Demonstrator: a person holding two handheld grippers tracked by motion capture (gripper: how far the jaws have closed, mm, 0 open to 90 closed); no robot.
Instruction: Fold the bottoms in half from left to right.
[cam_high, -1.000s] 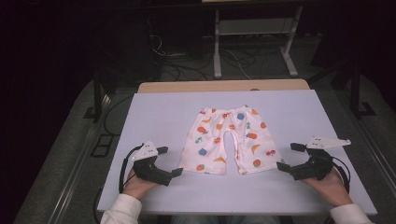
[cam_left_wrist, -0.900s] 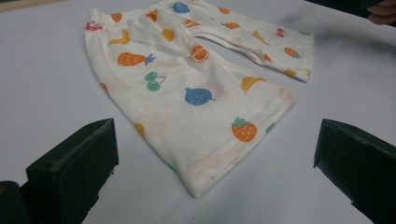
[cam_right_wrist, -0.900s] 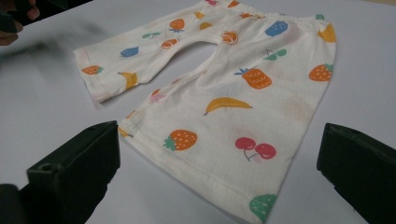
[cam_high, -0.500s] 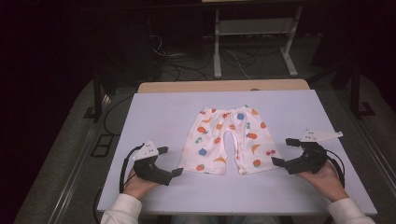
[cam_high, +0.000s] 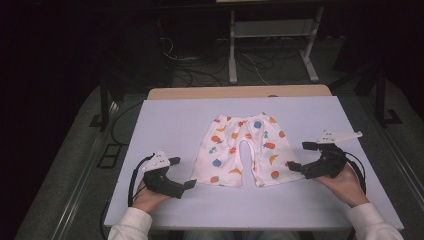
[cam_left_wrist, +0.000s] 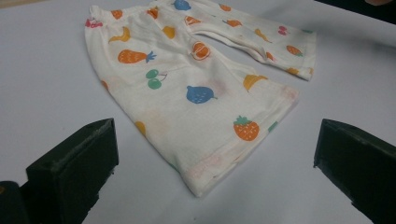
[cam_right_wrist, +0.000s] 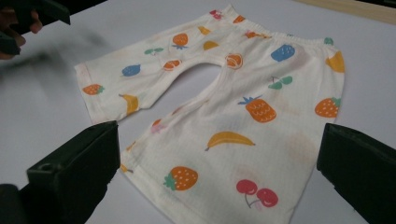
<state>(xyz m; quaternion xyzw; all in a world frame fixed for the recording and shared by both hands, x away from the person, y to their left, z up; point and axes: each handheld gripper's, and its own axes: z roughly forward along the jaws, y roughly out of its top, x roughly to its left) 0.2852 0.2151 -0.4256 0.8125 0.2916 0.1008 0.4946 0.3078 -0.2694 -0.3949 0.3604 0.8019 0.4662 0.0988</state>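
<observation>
A pair of small cream shorts (cam_high: 242, 150) printed with coloured fruit lies flat in the middle of the pale table (cam_high: 170, 120), waistband at the far side and both leg hems toward the person. My left gripper (cam_high: 183, 173) is open just left of the left leg hem (cam_left_wrist: 219, 163), resting low over the table. My right gripper (cam_high: 301, 156) is open beside the right leg hem (cam_right_wrist: 196, 186), its jaws wide apart on either side of the fabric's edge. Neither gripper holds anything.
The person's hands (cam_high: 345, 182) come in from the table's near edge. A wooden strip (cam_high: 240, 92) borders the far edge. Beyond it, a dark floor holds cables and a metal stand (cam_high: 270, 50).
My right gripper has moved up and left toward the right leg hem of the shorts. The left gripper has stayed about where it was.
</observation>
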